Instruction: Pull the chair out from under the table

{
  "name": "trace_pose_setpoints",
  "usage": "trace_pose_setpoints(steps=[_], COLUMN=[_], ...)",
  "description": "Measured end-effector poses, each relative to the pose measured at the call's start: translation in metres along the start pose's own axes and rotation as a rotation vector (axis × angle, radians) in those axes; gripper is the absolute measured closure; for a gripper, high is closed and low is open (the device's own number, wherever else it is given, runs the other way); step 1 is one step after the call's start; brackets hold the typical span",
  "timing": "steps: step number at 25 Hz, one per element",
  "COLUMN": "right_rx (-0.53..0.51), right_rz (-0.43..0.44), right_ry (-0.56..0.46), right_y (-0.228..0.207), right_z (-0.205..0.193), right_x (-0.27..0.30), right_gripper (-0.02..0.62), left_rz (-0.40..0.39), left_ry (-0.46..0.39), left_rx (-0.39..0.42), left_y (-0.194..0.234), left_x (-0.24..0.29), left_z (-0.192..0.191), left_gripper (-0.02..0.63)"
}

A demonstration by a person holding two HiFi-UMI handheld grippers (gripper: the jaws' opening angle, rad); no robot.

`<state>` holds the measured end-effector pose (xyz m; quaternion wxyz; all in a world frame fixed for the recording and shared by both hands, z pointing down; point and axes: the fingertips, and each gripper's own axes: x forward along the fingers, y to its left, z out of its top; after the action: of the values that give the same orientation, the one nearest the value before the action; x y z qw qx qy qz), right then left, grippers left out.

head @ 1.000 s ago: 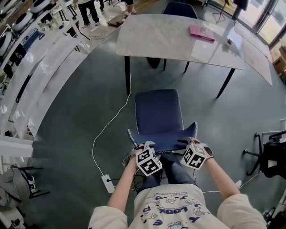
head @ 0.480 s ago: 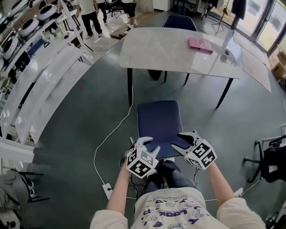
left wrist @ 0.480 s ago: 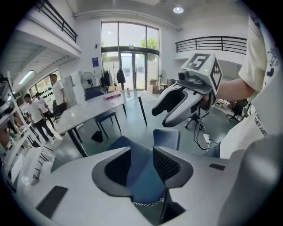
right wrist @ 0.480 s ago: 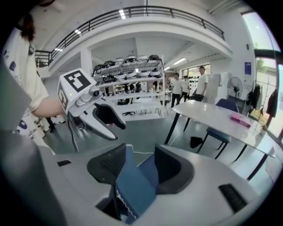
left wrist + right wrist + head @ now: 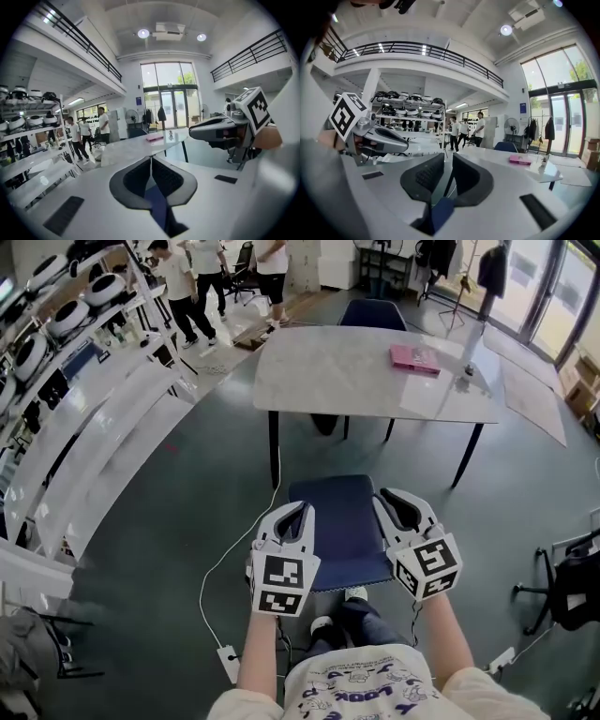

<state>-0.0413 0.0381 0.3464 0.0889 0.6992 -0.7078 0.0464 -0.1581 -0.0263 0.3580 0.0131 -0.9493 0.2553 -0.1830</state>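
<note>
The blue chair (image 5: 342,526) stands out from under the grey table (image 5: 375,371), its seat just in front of the person's knees. Both grippers are raised above it and touch nothing. My left gripper (image 5: 298,512) hovers over the seat's left edge. Its jaws are closing; the pads meet in the left gripper view (image 5: 151,161) with nothing between them. My right gripper (image 5: 398,501) hangs over the seat's right edge. Its jaws are closing too, and a narrow empty gap remains in the right gripper view (image 5: 448,161). Each gripper shows in the other's view.
A pink book (image 5: 415,358) lies on the table and a second blue chair (image 5: 373,313) stands behind it. White shelving (image 5: 94,399) runs along the left, with people (image 5: 202,268) beyond. A white cable (image 5: 234,521) and power strip (image 5: 228,662) lie on the floor; a black stand (image 5: 562,577) is at right.
Both grippers have come off the chair's back edge and risen well above the seat, turning from pointing down to nearly level. Their wide-open jaws have closed down.
</note>
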Motion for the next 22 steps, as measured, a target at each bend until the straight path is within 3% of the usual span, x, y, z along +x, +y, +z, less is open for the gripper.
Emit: trace_pose_setpoints(steps=[9,22], right_rx=[0.016,0.043], right_rz=[-0.146,-0.211], right_ry=[-0.121,-0.164], right_y=[-0.020,-0.023], right_z=[0.046,0.057], right_x=[-0.014,-0.021], right_gripper=[0.589,0.591], left_rz=[0.145,0.204], left_ry=[-0.157,-0.203], left_rx=[-0.113,-0.144], left_y=[0.021,0.023], left_x=[-0.021,-0.034], left_z=[0.048,0.060], left_gripper=[0.583,0.588])
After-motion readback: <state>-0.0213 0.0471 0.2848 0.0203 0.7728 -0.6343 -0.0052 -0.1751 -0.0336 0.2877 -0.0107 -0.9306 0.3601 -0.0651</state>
